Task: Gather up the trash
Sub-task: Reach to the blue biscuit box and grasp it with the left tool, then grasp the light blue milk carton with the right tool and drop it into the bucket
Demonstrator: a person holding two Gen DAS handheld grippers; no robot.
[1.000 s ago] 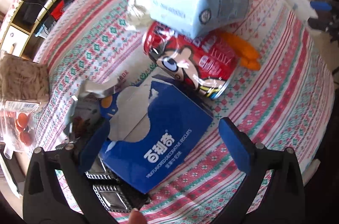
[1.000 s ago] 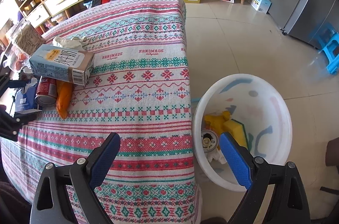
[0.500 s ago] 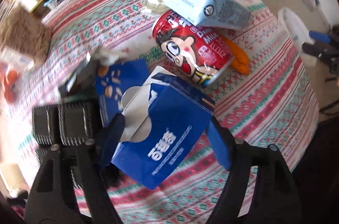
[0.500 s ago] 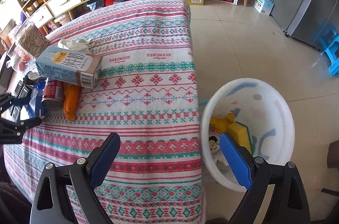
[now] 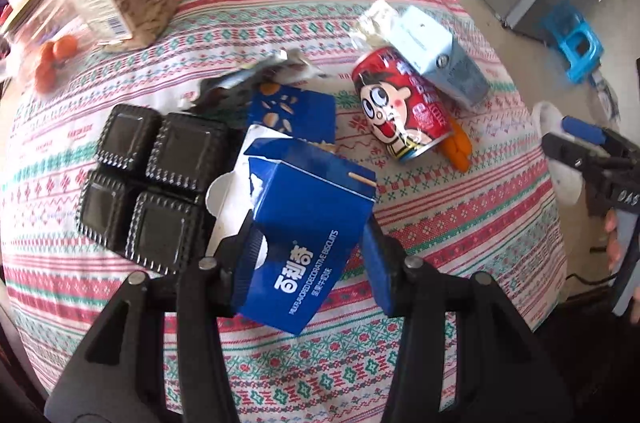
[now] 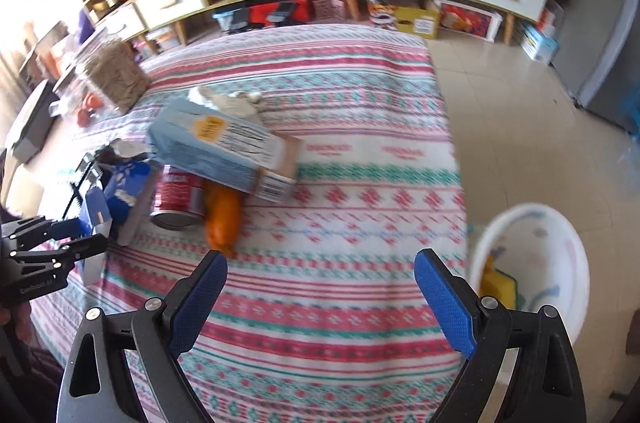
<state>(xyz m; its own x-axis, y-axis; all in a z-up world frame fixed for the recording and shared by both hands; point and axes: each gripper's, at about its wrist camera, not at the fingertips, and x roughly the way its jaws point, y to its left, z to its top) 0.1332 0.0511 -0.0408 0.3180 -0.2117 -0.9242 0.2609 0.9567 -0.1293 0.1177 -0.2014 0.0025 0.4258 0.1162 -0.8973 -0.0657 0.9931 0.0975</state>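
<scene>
Basin (image 6: 576,263) is partly filled already; blue biscuit box (image 5: 308,243) is clamped by the left gripper (image 5: 312,259), right gripper (image 6: 320,299) gapes empty; can (image 5: 400,115), carton (image 5: 436,55) are left.

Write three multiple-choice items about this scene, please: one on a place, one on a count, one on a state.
1. Where does the light blue carton lie?
A. on the red can
B. inside the basin
C. on the floor

2. How many square cups has the black tray?
A. two
B. four
C. six

3. In what state is the right gripper?
A. shut on the can
B. shut on a tissue
C. open and empty

Key: 1 A, the carton rests across the red can and the orange wrapper. 2 B, two rows of two cups show in the left wrist view. 3 C, its fingers stand wide apart over the tablecloth, while the left gripper clamps the blue biscuit box.
</scene>
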